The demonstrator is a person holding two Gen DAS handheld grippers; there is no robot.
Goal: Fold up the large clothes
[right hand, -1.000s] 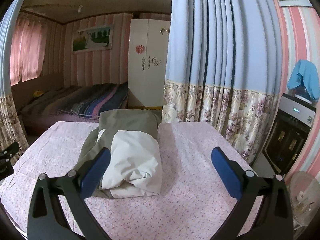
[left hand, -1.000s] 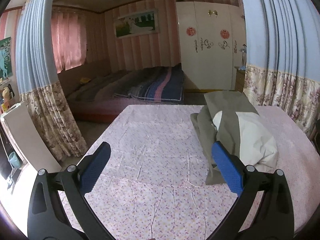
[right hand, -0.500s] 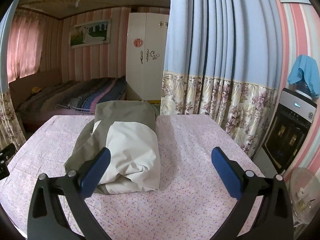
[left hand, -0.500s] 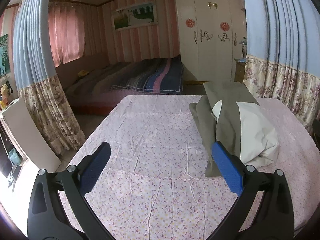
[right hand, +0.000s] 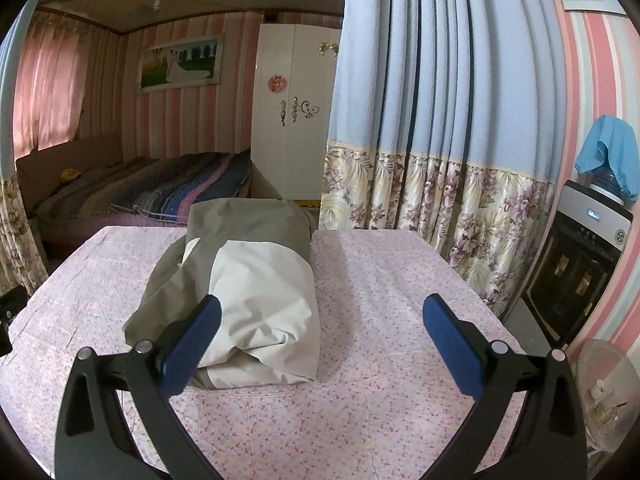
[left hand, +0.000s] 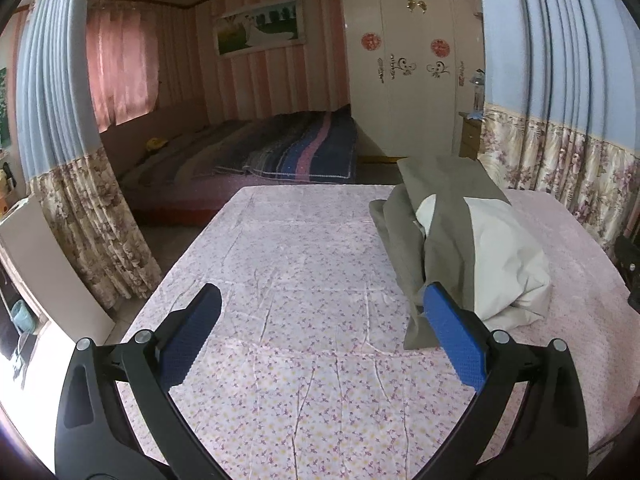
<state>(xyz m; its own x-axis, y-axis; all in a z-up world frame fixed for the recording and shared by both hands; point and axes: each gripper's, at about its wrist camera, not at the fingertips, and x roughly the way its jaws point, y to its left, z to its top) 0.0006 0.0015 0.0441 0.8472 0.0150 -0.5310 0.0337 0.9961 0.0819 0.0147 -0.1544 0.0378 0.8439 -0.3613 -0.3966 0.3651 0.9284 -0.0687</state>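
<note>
An olive and cream garment (left hand: 472,240) lies folded in a thick bundle on the pink floral cloth (left hand: 304,280) of the table, to the right of my left gripper (left hand: 320,320). That gripper is open and holds nothing, hovering over bare cloth with its right pad near the bundle's front corner. In the right wrist view the same garment (right hand: 256,280) sits ahead and to the left. My right gripper (right hand: 320,324) is open and empty above the table, its left pad in front of the bundle's near end.
Blue curtains with floral hems (right hand: 432,160) hang close behind the table on the right, and another curtain (left hand: 68,160) hangs on the left. A bed (left hand: 260,160) and a white wardrobe (left hand: 404,72) stand beyond. A water dispenser (right hand: 580,264) and a fan (right hand: 604,396) stand at the right.
Both wrist views have tilted down a little and drawn slightly back, so the folded garment sits lower in each. Both grippers stayed open and the garment has not moved.
</note>
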